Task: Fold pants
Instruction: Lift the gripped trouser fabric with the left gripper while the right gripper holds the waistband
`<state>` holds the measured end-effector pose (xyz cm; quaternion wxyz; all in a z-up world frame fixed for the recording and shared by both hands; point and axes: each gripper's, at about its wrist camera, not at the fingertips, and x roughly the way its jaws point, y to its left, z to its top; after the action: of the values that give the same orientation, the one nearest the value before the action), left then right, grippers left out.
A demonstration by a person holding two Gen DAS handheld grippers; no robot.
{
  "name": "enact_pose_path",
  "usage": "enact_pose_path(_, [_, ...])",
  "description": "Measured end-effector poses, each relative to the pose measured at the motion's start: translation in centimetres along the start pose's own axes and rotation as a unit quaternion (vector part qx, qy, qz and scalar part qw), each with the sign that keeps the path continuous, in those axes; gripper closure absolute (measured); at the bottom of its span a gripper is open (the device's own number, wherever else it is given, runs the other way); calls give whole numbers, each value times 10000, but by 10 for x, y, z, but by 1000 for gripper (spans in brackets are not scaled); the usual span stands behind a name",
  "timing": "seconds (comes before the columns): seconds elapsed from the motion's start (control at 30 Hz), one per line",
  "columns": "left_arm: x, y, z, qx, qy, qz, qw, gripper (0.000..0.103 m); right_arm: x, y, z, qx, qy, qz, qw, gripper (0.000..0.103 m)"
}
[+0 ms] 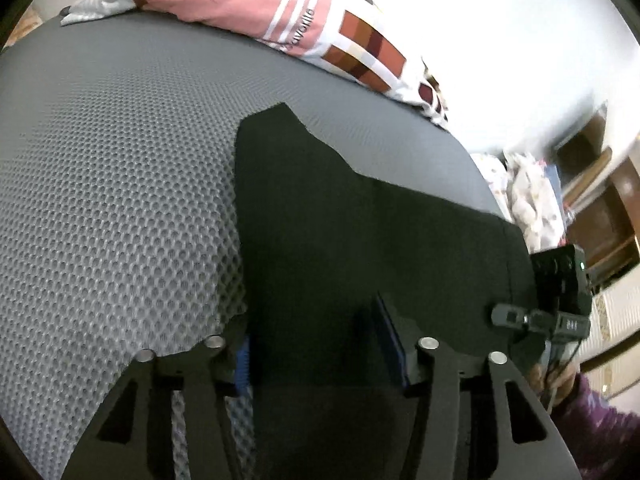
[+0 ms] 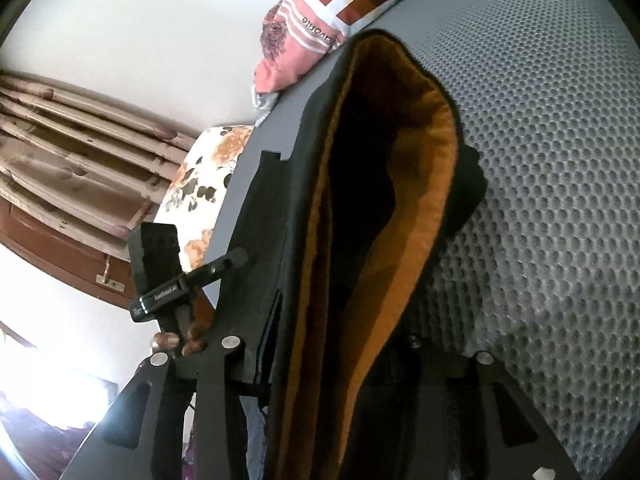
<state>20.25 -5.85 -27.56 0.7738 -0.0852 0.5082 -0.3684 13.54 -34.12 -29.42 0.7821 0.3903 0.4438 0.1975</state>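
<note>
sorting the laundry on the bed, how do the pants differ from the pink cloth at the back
The pants are plain black with an orange-brown lining; the pink cloth is striped and printed. The pants lie spread close to the grippers, while the cloth sits bunched at the mat's far edge. Both rest on the grey mesh mat.

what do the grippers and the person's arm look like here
Both the left gripper and right gripper are matte black plate linkages with slotted cutouts and round silver pivot pins. The left one's finger pads are blue. A black clip-on device with a green light and thin cables sits beside it. The sleeve is purple.
</note>
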Motion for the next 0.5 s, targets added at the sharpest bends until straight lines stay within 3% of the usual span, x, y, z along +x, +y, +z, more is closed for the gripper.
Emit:
enact_pose_path(0.03, [-1, 2, -1, -37, -19, 51, 10000, 72, 1, 2, 0, -23, -9, -21, 10000, 62])
enact_pose_path(0.13, [-6, 2, -6, -110, -182, 68, 9998, 78, 4, 7, -2, -204, 17, -170, 9996, 71])
enact_pose_path(0.2, [-14, -8, -11, 67, -298, 271, 9992, 81, 3, 7, -2, -193, -18, -40, 9998, 73])
enact_pose_path(0.5, [-46, -32, -17, 273, -602, 573, 9962, 84, 5, 27, -6, -202, -77, 249, 9995, 75])
